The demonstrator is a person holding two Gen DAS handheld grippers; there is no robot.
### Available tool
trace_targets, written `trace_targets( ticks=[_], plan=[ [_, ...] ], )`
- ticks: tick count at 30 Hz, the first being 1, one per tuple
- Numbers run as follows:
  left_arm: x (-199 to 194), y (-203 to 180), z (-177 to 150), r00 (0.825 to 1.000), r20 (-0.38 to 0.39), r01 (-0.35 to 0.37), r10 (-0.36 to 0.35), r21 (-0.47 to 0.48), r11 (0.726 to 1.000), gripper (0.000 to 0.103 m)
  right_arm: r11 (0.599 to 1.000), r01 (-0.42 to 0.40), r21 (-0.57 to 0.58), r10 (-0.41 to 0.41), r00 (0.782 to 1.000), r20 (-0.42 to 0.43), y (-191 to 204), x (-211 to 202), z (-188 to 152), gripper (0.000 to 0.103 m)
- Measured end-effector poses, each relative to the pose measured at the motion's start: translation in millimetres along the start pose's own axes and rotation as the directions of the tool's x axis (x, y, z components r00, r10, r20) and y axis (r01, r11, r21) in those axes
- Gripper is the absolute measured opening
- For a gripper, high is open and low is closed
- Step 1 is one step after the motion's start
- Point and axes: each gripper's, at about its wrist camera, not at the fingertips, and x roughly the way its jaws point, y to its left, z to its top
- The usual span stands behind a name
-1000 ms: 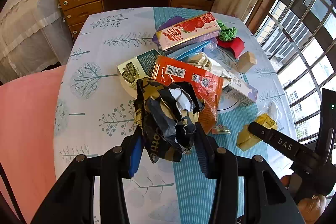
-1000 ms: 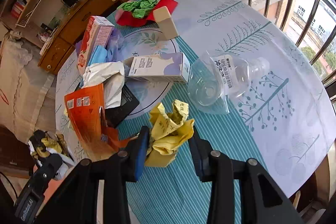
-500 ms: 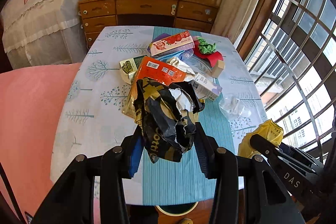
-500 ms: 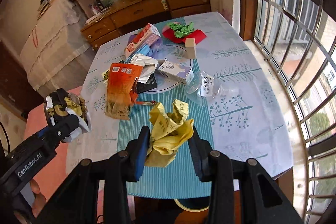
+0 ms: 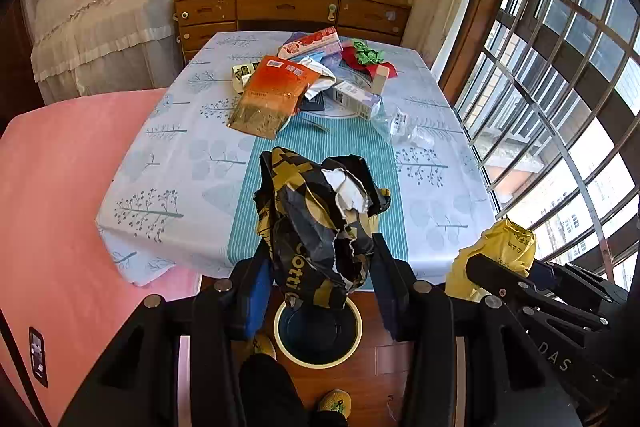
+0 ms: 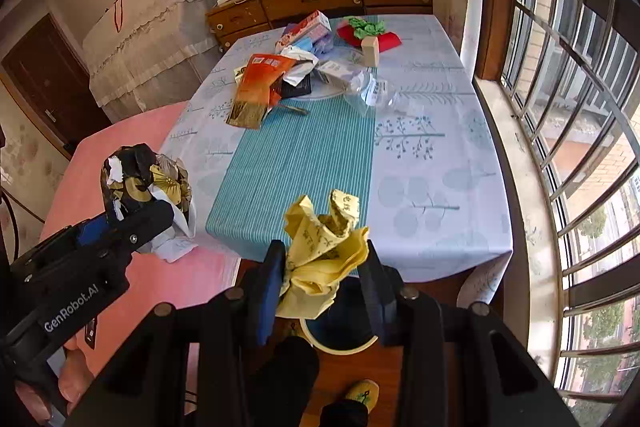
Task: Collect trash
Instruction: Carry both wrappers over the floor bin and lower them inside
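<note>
Clearly both loads are featherweight, crushable wrappers, so I grip each across its crumpled waist. My left tongs (image 5: 320,279) are clamped on the black-and-gold wrapper (image 5: 320,223), which stands upright between the pads, long axis vertical, torn white end up, directly above the bin (image 5: 318,333) on the floor. My right tongs (image 6: 322,275) pinch the yellow wrapper (image 6: 324,247), also upright, over the bin's near-left rim. More litter, including an orange packet (image 5: 276,87), lies far off on the counter (image 5: 180,163).
</note>
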Motion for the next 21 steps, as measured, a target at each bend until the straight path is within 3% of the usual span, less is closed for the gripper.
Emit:
trace_targets(
  ticks=[5, 10, 17, 21],
  plan=[
    [2.5, -5.4, -31.3, 0.999, -0.042, -0.008, 0.008, 0.015, 1.0, 0.044, 1.0, -0.004, 0.031, 0.006, 0.998, -0.059, -4.8, 11.0, -32.4, 0.037],
    [33.8, -0.4, -65.9, 0.991, -0.133, 0.001, -0.001, 0.003, 1.0, 0.044, 0.997, 0.005, 0.074, 0.004, 0.992, -0.124, -11.6, 39.8, -70.6, 0.037],
    [104.9, 15.2, -119.6, 0.988, -0.155, -0.001, 0.004, 0.019, 1.0, 0.045, 0.996, 0.035, 0.082, -0.028, 0.996, -0.081, -18.4, 106.3, -126.0, 0.038],
    [159.4, 22.9, -148.4, 0.985, -0.162, 0.06, -0.054, 0.036, 0.998, 0.046, 0.998, 0.059, 0.028, -0.057, 0.995, -0.087, -26.1, 165.0, -154.6, 0.038]
  ],
)
